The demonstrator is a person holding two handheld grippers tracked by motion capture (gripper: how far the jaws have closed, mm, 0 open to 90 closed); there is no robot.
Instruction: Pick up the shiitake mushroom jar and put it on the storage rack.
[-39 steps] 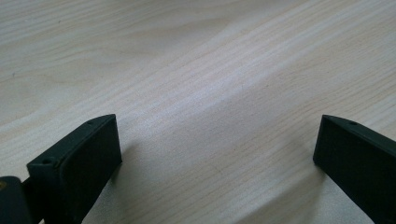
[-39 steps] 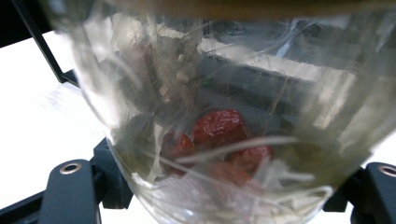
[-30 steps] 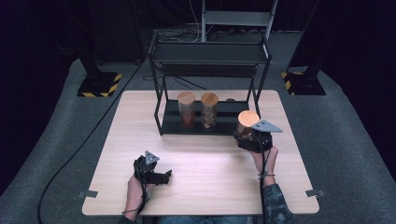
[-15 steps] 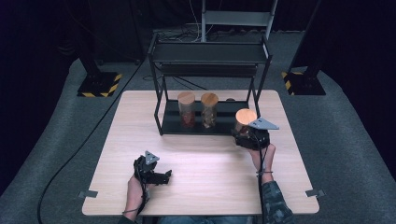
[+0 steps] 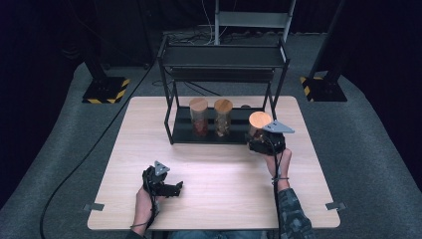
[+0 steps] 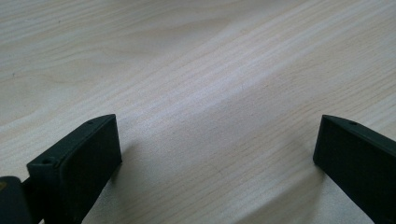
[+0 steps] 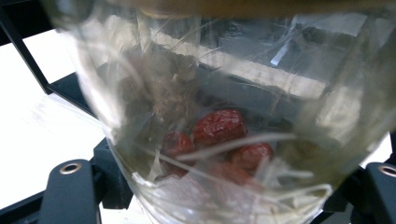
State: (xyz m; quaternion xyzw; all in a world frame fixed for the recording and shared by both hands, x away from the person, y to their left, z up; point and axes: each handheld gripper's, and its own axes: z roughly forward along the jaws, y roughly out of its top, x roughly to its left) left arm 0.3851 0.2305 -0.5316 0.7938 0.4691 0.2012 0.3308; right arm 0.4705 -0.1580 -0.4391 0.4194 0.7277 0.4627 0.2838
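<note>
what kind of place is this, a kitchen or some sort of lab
Probably a lab or recording setup, not a kitchen: a lone wooden table on grey carpet, dark surroundings, hazard-striped stand bases, and a small black rack.

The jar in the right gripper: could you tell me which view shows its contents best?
The right gripper view: the jar looms close, with red dried fruits inside. The high view shows mainly its wooden lid.

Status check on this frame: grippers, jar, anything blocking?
Right gripper shut on jar, at rack front. Left gripper open on table. Two jars shelved alongside.
</note>
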